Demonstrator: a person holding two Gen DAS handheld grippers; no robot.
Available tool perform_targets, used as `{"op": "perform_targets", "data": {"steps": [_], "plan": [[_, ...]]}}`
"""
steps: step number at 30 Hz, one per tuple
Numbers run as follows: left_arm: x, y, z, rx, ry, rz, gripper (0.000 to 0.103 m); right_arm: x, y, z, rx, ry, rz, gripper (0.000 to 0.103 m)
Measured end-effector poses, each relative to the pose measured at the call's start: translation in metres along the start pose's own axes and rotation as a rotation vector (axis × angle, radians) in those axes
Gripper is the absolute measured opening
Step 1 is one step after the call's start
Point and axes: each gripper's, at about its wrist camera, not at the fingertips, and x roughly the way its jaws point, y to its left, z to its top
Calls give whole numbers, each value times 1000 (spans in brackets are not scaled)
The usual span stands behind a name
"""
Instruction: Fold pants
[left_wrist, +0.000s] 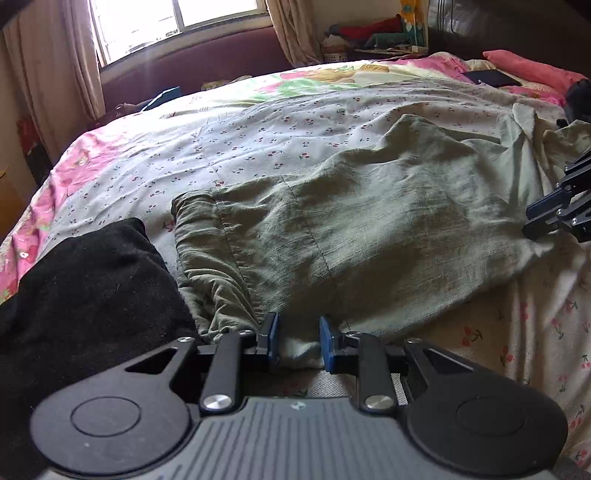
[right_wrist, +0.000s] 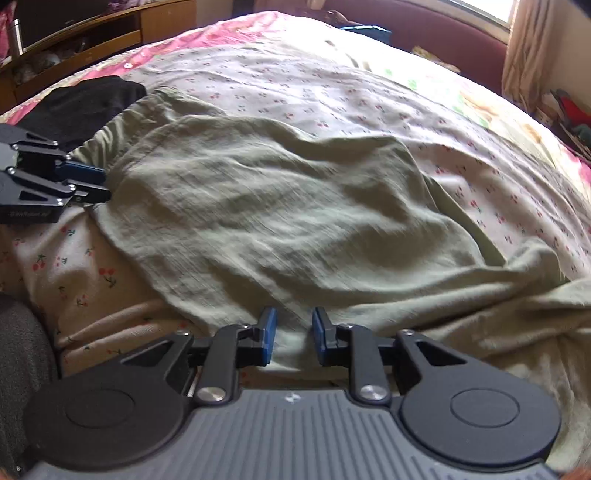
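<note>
Olive green pants (left_wrist: 369, 221) lie folded over on the cherry-print bed sheet (left_wrist: 258, 129), the elastic waistband (left_wrist: 195, 229) at the left end. My left gripper (left_wrist: 298, 325) sits at the near edge of the waist end. Its blue pads stand apart, and a slack bit of cloth lies in the gap. In the right wrist view the pants (right_wrist: 277, 206) spread ahead, with rumpled legs trailing off to the right. My right gripper (right_wrist: 294, 317) rests at their near edge, jaws apart over loose fabric. The left gripper (right_wrist: 106, 183) shows at the far left there.
A black garment (left_wrist: 92, 288) lies beside the waistband on the left. A pink pillow (left_wrist: 532, 70) and a dark flat device (left_wrist: 491, 78) sit at the far right of the bed. A padded headboard and a window lie beyond it, with wooden shelves (right_wrist: 92, 29) to one side.
</note>
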Motion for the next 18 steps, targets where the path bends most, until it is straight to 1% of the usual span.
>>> {"op": "perform_targets", "data": {"steps": [2, 4, 7, 9, 11, 13, 15, 17, 18], "plan": [[-10, -3, 7, -16, -8, -2, 39, -6, -20, -7, 92, 5, 0, 23], [-19, -9, 15, -27, -37, -26, 39, -19, -41, -13, 179, -15, 3, 23], [-29, -35, 33, 24, -102, -42, 40, -38, -71, -20, 290, -55, -35, 24], [-30, -56, 46, 45, -139, -86, 41, -48, -97, -23, 378, -88, -78, 27], [-24, -86, 62, 61, -162, -161, 43, -55, -126, -27, 464, -117, -145, 32], [-15, -114, 73, 88, -184, -206, 44, -58, -156, -32, 566, -139, -193, 33], [-4, -140, 85, 95, -188, -262, 44, -59, -188, -37, 673, -160, -215, 33], [9, -161, 94, 83, -177, -339, 44, -60, -220, -38, 775, -197, -227, 33], [15, -170, 98, 79, -172, -363, 44, -58, -240, -38, 830, -221, -228, 34]]}}
